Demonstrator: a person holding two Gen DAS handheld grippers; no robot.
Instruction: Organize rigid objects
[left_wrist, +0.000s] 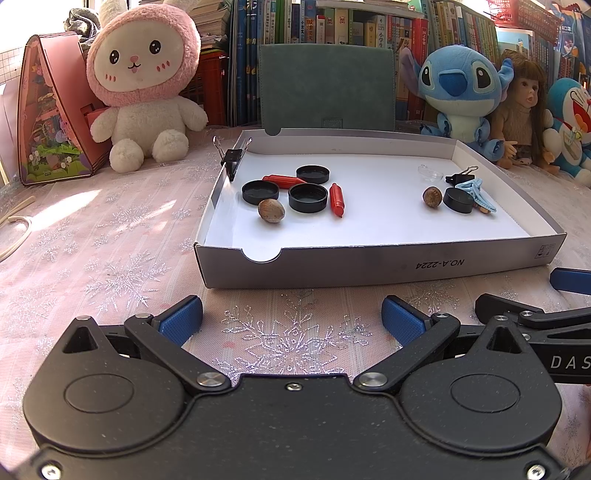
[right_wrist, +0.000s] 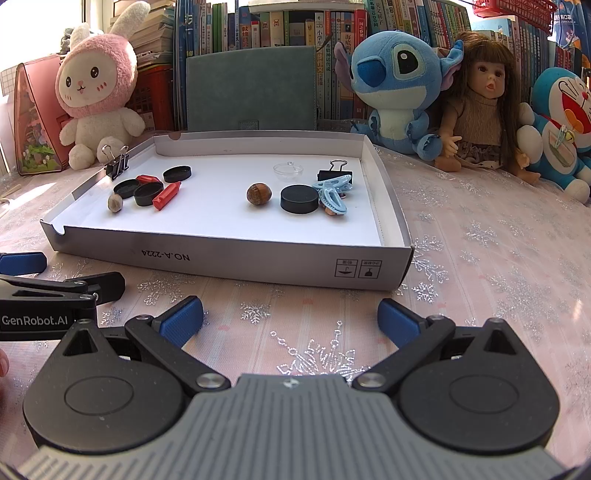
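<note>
Both grippers are parked low over the worktop (left_wrist: 110, 229), just in front of a shallow white cardboard tray (left_wrist: 369, 264).

The left gripper (left_wrist: 291, 319) has its jaws spread wide with nothing between them, only the snowflake tablecloth (right_wrist: 480, 240) below. The right gripper (right_wrist: 290, 317) sits just beside it, jaws equally wide and empty.

Inside the tray, going left to right:
- a black binder clip (left_wrist: 232, 158) clamped on the left wall
- three black round caps (left_wrist: 308, 197) lying open side up, close together
- two red cylinders (left_wrist: 337, 199), one lying between the caps, one just right of them
- a brown nut (left_wrist: 271, 210) in front of that cluster
- then a bare stretch of white floor
- an acorn (right_wrist: 259, 192) on its own
- a fourth black cap (right_wrist: 299, 198), this one closed side up
- a clear little dish (right_wrist: 288, 170) behind it
- a second black binder clip (right_wrist: 335, 174) near the right wall
- a light blue hair clip (right_wrist: 332, 195) touching the fourth cap, with something small and brownish under it that I can't make out

Behind the tray stands a green folder (left_wrist: 327, 86), leaning on a row of books (right_wrist: 295, 26). A pink bunny plush (left_wrist: 142, 81) sits at the left. At the right are a blue alien plush (right_wrist: 399, 85), a doll (right_wrist: 480, 103) and a blue cat plush (right_wrist: 561, 122).
</note>
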